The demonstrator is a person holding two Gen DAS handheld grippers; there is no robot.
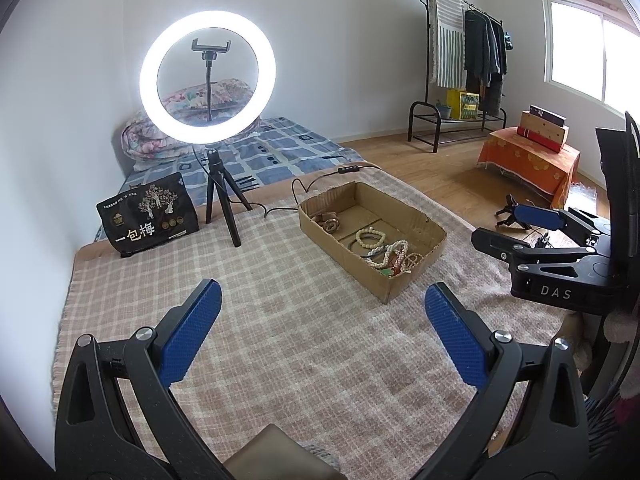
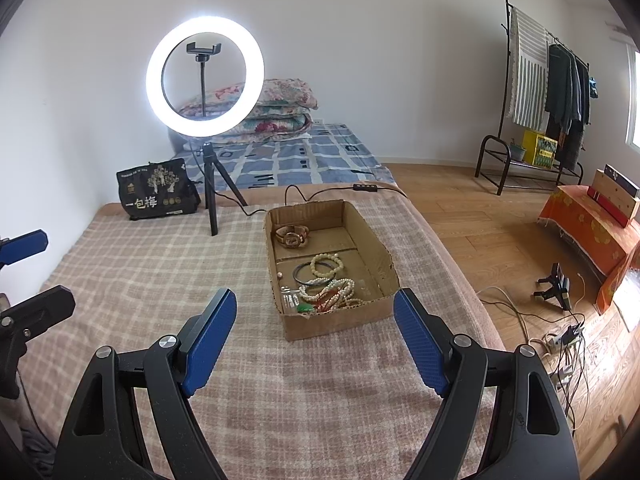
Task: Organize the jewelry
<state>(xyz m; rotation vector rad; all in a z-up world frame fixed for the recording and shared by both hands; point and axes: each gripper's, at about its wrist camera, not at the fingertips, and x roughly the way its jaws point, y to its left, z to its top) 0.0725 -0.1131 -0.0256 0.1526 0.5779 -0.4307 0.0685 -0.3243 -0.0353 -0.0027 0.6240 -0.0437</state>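
Note:
A shallow cardboard box [image 1: 416,276] [image 2: 340,326] stands on the checked blanket. In its near half lie pale bead bracelets [image 1: 372,237] [image 2: 327,262], a dark bangle [image 2: 310,276] and a tangle of bead strands [image 1: 396,260] [image 2: 332,296]. A brown watch [image 1: 327,221] [image 2: 292,235] lies in the far half. My left gripper [image 1: 322,304] is open and empty, held above the blanket short of the box. My right gripper [image 2: 314,312] is open and empty, just short of the box's near wall. It also shows at the right in the left wrist view [image 1: 520,232].
A lit ring light on a small tripod [image 1: 208,76] [image 2: 205,77] stands behind the box, its cable [image 1: 304,188] running past the far wall. A black snack bag [image 1: 148,212] [image 2: 156,192] leans at the back left. The blanket's right edge [image 2: 472,280] drops to a wooden floor with cables [image 2: 560,340].

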